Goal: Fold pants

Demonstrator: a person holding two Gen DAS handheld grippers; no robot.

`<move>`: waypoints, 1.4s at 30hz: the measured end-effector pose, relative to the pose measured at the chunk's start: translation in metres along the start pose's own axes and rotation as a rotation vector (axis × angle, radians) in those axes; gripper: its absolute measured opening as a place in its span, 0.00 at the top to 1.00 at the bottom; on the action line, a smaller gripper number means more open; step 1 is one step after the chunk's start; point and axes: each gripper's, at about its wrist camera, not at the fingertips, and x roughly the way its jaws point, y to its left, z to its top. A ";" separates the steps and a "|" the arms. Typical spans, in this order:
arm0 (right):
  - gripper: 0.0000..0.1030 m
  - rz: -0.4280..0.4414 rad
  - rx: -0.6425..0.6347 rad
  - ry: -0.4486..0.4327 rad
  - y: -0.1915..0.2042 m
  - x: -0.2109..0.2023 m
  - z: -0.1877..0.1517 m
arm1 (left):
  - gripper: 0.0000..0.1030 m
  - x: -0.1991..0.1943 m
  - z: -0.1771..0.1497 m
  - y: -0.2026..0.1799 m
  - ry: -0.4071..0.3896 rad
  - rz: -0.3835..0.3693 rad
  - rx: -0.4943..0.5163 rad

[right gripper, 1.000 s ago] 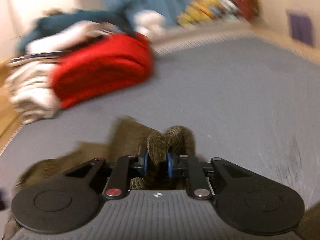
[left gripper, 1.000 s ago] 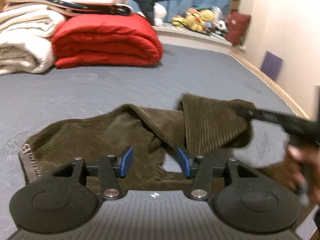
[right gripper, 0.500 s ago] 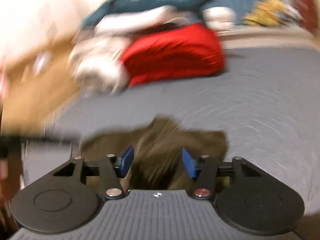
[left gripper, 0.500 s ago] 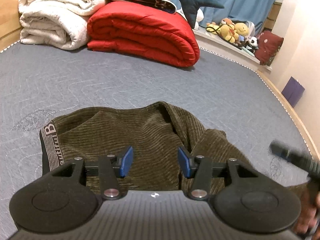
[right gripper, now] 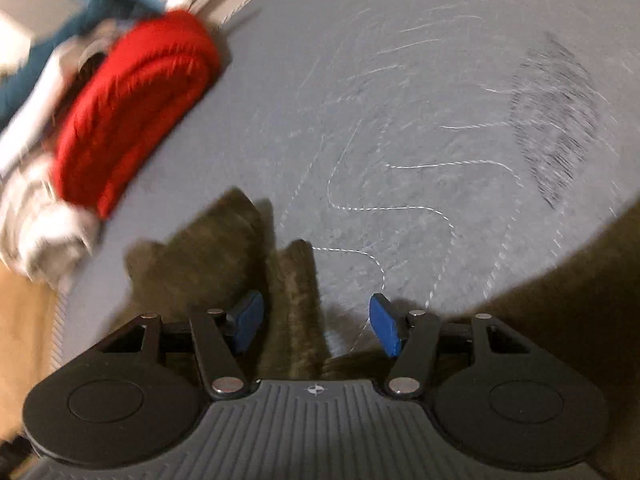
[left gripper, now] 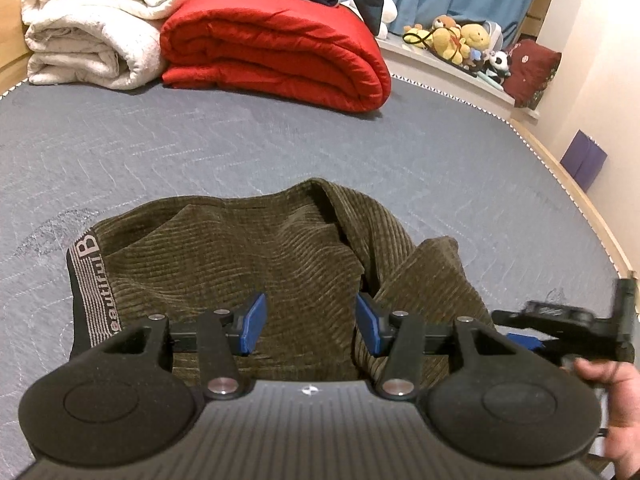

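Observation:
Olive-brown corduroy pants point(left gripper: 256, 248) lie bunched on the grey mattress point(left gripper: 280, 140), with a lettered waistband point(left gripper: 94, 292) at the left and a folded-over leg point(left gripper: 424, 280) at the right. My left gripper point(left gripper: 308, 322) is open and empty just above the pants. My right gripper point(right gripper: 314, 322) is open and empty over the pants' right edge point(right gripper: 296, 300); the view is blurred. It also shows in the left wrist view point(left gripper: 568, 328), held by a hand at the right.
A folded red duvet point(left gripper: 280, 48) and white blankets point(left gripper: 92, 28) are stacked at the far end of the mattress. Plush toys point(left gripper: 456, 44) line a ledge at the back right. The wooden bed frame edge point(left gripper: 576, 196) runs along the right.
My right gripper let go of the pant leg and opened, then swung away to the right. The leg now lies folded on the pants. My left gripper stayed open.

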 end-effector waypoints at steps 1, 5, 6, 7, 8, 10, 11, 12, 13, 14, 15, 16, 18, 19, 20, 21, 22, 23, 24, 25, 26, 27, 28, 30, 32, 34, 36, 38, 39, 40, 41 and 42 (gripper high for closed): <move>0.41 -0.023 -0.057 -0.002 0.004 0.006 -0.001 | 0.47 0.001 -0.001 -0.001 0.003 0.001 0.003; 0.57 -0.082 -0.322 -0.040 0.041 0.023 -0.007 | 0.47 0.005 -0.003 -0.002 0.011 0.006 0.008; 0.67 -0.083 -0.376 -0.031 0.047 0.027 -0.012 | 0.47 0.005 -0.003 -0.002 0.013 0.008 0.008; 0.70 -0.100 -0.434 -0.033 0.052 0.029 -0.017 | 0.47 0.006 -0.004 -0.002 0.014 0.010 0.008; 0.76 -0.127 -0.499 -0.043 0.061 0.031 -0.023 | 0.47 0.007 -0.004 -0.002 0.014 0.013 0.006; 0.88 -0.119 -0.568 -0.044 0.071 0.031 -0.027 | 0.47 0.008 -0.003 -0.002 0.017 0.015 0.004; 0.89 -0.099 -0.558 -0.053 0.074 0.027 -0.024 | 0.47 0.008 -0.003 -0.003 0.017 0.015 0.006; 0.90 -0.072 -0.541 -0.062 0.076 0.022 -0.019 | 0.47 0.009 -0.003 -0.003 0.017 0.017 0.011; 0.90 -0.035 -0.514 -0.082 0.075 0.015 -0.010 | 0.47 0.010 -0.004 -0.003 0.018 0.019 0.013; 0.90 0.003 -0.477 -0.107 0.073 0.004 -0.002 | 0.47 0.010 -0.004 -0.002 0.020 0.021 0.013; 0.90 0.048 -0.415 -0.144 0.067 -0.009 0.011 | 0.47 0.011 -0.005 -0.001 0.023 0.023 0.012; 0.90 0.083 -0.354 -0.185 0.061 -0.022 0.025 | 0.47 0.012 -0.005 -0.001 0.025 0.026 0.011; 0.91 0.132 -0.232 -0.282 0.036 -0.049 0.050 | 0.47 0.013 -0.006 0.001 0.028 0.030 0.011; 0.91 0.144 -0.161 -0.343 0.017 -0.064 0.065 | 0.47 0.013 -0.005 0.001 0.028 0.031 0.011; 0.91 0.145 -0.087 -0.404 -0.004 -0.078 0.078 | 0.47 0.013 -0.005 0.002 0.028 0.031 0.011; 0.92 0.140 -0.009 -0.460 -0.028 -0.087 0.087 | 0.47 0.013 -0.005 0.003 0.027 0.031 0.012; 0.92 0.098 0.093 -0.542 -0.054 -0.100 0.095 | 0.47 0.013 -0.005 0.004 0.025 0.034 0.012; 0.92 0.014 0.185 -0.628 -0.080 -0.112 0.100 | 0.47 0.013 -0.005 0.005 0.025 0.035 0.011; 0.92 -0.114 0.282 -0.727 -0.110 -0.124 0.101 | 0.47 0.013 -0.005 0.005 0.026 0.035 0.009; 0.92 -0.213 0.365 -0.783 -0.134 -0.130 0.101 | 0.47 0.013 -0.005 0.005 0.027 0.033 0.008; 0.92 -0.277 0.456 -0.794 -0.159 -0.129 0.099 | 0.47 0.014 -0.006 0.006 0.028 0.033 0.009; 0.92 -0.287 0.537 -0.774 -0.185 -0.125 0.096 | 0.47 0.014 -0.006 0.006 0.029 0.033 0.011; 0.92 -0.262 0.597 -0.739 -0.208 -0.117 0.091 | 0.47 0.015 -0.006 0.005 0.032 0.030 0.016; 0.91 -0.286 0.636 -0.686 -0.225 -0.101 0.084 | 0.47 0.016 -0.007 0.005 0.036 0.026 0.022; 0.86 -0.311 0.581 -0.669 -0.223 -0.094 0.086 | 0.47 0.017 -0.006 0.005 0.039 0.025 0.021; 0.71 -0.305 0.512 -0.636 -0.222 -0.095 0.089 | 0.47 0.018 -0.005 0.004 0.041 0.023 0.019; 0.46 -0.236 0.491 -0.615 -0.224 -0.089 0.091 | 0.47 0.018 -0.006 0.003 0.041 0.018 0.025; 0.48 -0.230 0.484 -0.607 -0.229 -0.091 0.094 | 0.47 0.019 -0.008 0.001 0.046 0.011 0.034; 0.57 -0.233 0.476 -0.608 -0.231 -0.090 0.096 | 0.47 0.019 -0.009 -0.001 0.048 0.008 0.042; 0.63 -0.230 0.474 -0.607 -0.232 -0.093 0.099 | 0.47 0.020 -0.010 -0.003 0.050 0.007 0.048; 0.72 -0.219 0.478 -0.609 -0.234 -0.094 0.099 | 0.47 0.021 -0.011 -0.004 0.052 0.006 0.057; 0.81 -0.207 0.483 -0.616 -0.235 -0.095 0.098 | 0.47 0.023 -0.013 -0.006 0.053 0.001 0.068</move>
